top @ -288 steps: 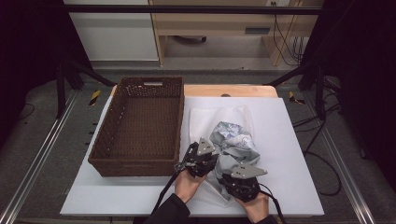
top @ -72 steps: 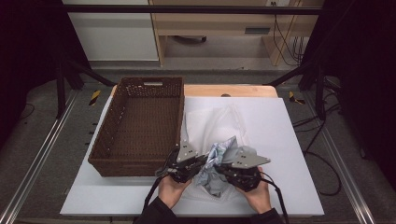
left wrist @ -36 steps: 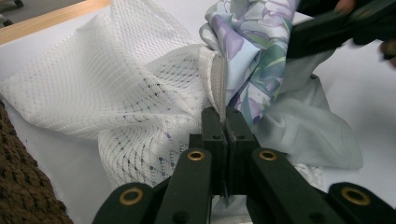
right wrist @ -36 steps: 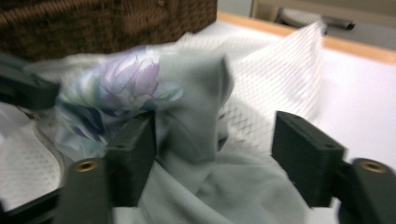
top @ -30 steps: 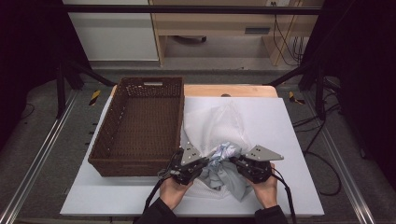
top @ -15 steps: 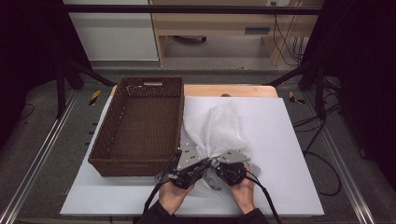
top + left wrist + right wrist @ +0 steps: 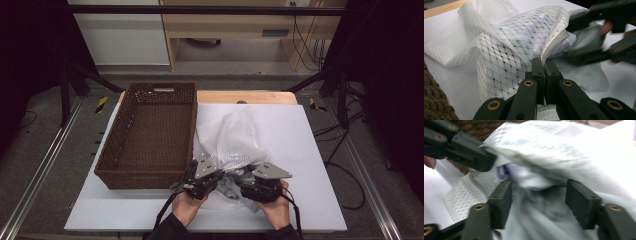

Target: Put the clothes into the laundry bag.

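A white mesh laundry bag point(image 7: 234, 137) is seen lying on the white table top point(image 7: 310, 150), just beside the right-hand wall of the brown wicker basket point(image 7: 150, 135), its closed end pointing away from the person and its mouth turned toward the near edge. A grey garment point(image 7: 231, 184) is found at that mouth, near the basket's near right corner, partly inside the bag and partly spilling out onto the table.

The left gripper point(image 7: 204, 176) is held close to the basket's near right corner. In the left gripper view its jaws are pressed together on the hemmed rim of the mesh bag point(image 7: 524, 37), and the rim is lifted so that the mouth is kept agape.

The right gripper point(image 7: 262, 181) is placed on the far side of the garment from the basket. Its jaws have just been opening; in the right gripper view they are spread wide, with the bunched grey garment point(image 7: 541, 220) lying between them, and the pads are not seen to be pressing on it. That view is blurred. The left gripper point(image 7: 461, 147) is also seen there, clamped on the bag rim in front of the basket weave.
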`<state>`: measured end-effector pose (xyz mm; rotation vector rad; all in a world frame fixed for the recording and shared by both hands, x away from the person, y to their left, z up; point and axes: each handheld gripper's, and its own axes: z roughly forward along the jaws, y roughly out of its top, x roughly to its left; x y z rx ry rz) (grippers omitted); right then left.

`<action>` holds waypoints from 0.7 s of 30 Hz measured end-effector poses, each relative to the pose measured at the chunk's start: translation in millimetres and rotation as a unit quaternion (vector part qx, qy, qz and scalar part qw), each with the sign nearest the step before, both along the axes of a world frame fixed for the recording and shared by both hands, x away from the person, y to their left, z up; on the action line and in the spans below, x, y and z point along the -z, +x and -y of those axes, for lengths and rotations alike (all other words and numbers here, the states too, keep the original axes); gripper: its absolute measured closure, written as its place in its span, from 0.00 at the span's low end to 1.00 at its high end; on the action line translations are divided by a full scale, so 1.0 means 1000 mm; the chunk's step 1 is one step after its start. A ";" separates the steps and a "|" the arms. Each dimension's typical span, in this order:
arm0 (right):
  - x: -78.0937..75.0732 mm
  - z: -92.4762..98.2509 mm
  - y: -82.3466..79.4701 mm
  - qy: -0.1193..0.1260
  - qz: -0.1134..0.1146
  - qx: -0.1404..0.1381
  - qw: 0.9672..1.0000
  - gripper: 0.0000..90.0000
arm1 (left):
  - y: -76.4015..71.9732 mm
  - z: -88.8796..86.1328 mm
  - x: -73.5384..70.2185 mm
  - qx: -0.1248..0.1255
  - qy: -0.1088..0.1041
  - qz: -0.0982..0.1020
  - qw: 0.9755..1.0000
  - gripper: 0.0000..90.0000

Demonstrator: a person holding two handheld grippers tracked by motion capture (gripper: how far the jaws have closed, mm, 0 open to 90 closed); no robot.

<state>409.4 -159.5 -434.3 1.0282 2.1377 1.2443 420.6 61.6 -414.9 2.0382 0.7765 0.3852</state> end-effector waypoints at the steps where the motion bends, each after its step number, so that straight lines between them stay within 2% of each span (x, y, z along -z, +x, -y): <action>1: 0.000 0.000 0.000 0.000 0.000 0.000 1.000 0.40 | 0.000 0.000 0.000 0.000 0.000 0.000 1.000 0.97; 2: -0.006 0.016 -0.005 0.010 0.007 0.015 1.000 0.31 | 0.000 -0.001 0.000 0.000 -0.001 0.000 1.000 0.97; 3: -0.006 0.016 -0.005 0.010 0.007 0.015 1.000 0.31 | 0.001 -0.002 -0.001 -0.001 -0.004 0.000 1.000 0.97; 4: -0.006 0.025 -0.006 0.010 0.007 0.024 1.000 0.27 | 0.001 -0.002 -0.001 -0.001 -0.005 0.002 1.000 0.97; 6: 0.006 0.048 -0.004 -0.007 -0.022 0.055 0.998 0.19 | 0.000 -0.001 -0.001 -0.001 -0.005 0.003 1.000 0.97; 7: 0.012 0.051 -0.001 -0.009 -0.039 0.056 0.998 0.19 | 0.000 -0.001 -0.001 -0.001 -0.005 0.003 1.000 0.97; 8: 0.012 0.051 -0.001 -0.009 -0.039 0.056 0.998 0.19 | 0.000 -0.001 -0.001 0.000 -0.004 0.003 1.000 0.97; 9: 0.020 0.053 0.003 -0.008 -0.053 0.054 0.997 0.19 | 0.001 -0.001 0.000 0.001 -0.005 0.002 1.000 0.97; 10: 0.029 0.052 0.007 -0.011 -0.069 0.052 0.996 0.22 | 0.001 -0.001 0.000 0.001 -0.005 0.001 1.000 0.97; 11: 0.034 0.050 0.010 -0.015 -0.075 0.047 0.996 0.26 | 0.001 0.000 0.001 0.002 -0.006 0.000 1.000 0.97; 12: 0.038 0.047 0.012 -0.024 -0.078 0.038 0.996 0.35 | 0.002 0.000 0.001 0.001 -0.006 -0.001 1.000 0.97; 13: 0.039 0.046 0.011 -0.027 -0.073 0.032 0.996 0.48 | 0.002 -0.001 0.002 0.000 -0.007 -0.002 1.000 0.97; 14: 0.033 0.043 0.007 -0.022 -0.068 0.013 0.997 0.70 | 0.003 -0.001 0.002 -0.004 -0.009 -0.005 1.000 0.97; 15: 0.028 0.042 0.004 -0.026 -0.058 0.010 0.998 0.77 | 0.003 -0.001 0.002 -0.004 -0.009 -0.005 1.000 0.97; 16: 0.023 0.041 0.000 -0.023 -0.049 0.005 0.999 0.81 | 0.004 -0.001 0.002 -0.005 -0.009 -0.007 1.000 0.97; 17: 0.023 0.041 0.000 -0.023 -0.049 0.005 0.999 0.81 | 0.004 -0.002 0.002 -0.007 -0.009 -0.007 1.000 0.97; 18: 0.013 0.037 -0.006 -0.003 -0.030 -0.014 0.999 0.85 | 0.004 -0.002 0.001 -0.009 -0.013 -0.007 1.000 0.97; 21: 0.004 0.025 -0.012 0.013 -0.015 -0.046 0.999 0.89 | 0.004 -0.003 -0.001 -0.009 -0.019 -0.010 1.000 0.97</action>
